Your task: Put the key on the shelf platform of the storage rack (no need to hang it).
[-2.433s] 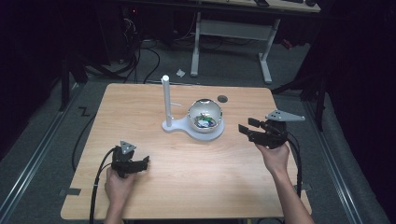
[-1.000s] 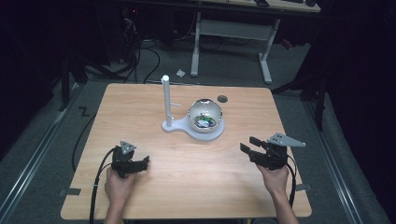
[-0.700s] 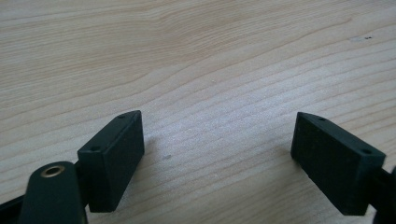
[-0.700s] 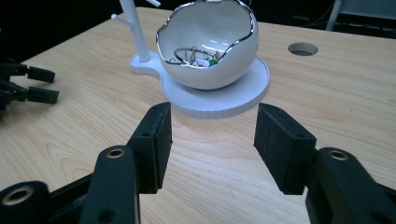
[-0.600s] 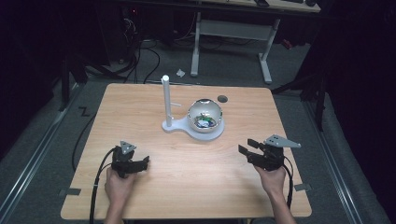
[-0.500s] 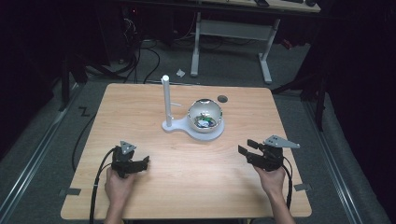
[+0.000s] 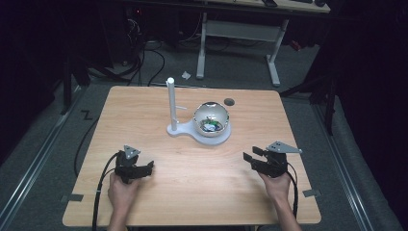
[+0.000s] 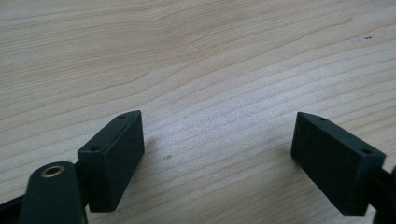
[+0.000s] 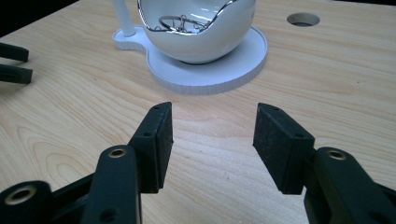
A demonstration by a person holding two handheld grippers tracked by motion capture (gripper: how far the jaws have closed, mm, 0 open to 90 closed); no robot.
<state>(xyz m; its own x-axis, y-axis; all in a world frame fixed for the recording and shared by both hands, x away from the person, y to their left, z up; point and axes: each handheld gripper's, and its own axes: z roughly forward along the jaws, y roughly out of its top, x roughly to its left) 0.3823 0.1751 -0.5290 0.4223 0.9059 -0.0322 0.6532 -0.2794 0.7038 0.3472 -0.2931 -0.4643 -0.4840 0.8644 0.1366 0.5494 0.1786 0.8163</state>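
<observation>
white bowl (image 9: 198,35) on its stand, right hand-held gripper (image 9: 212,135) near, wide apart, nothing between.

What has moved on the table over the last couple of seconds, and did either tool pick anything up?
The right tool drew back from beside the white ball-shaped bowl toward the table's near edge and sank, jaws open, empty. The left tool, bowl and white upright post stayed put.
</observation>
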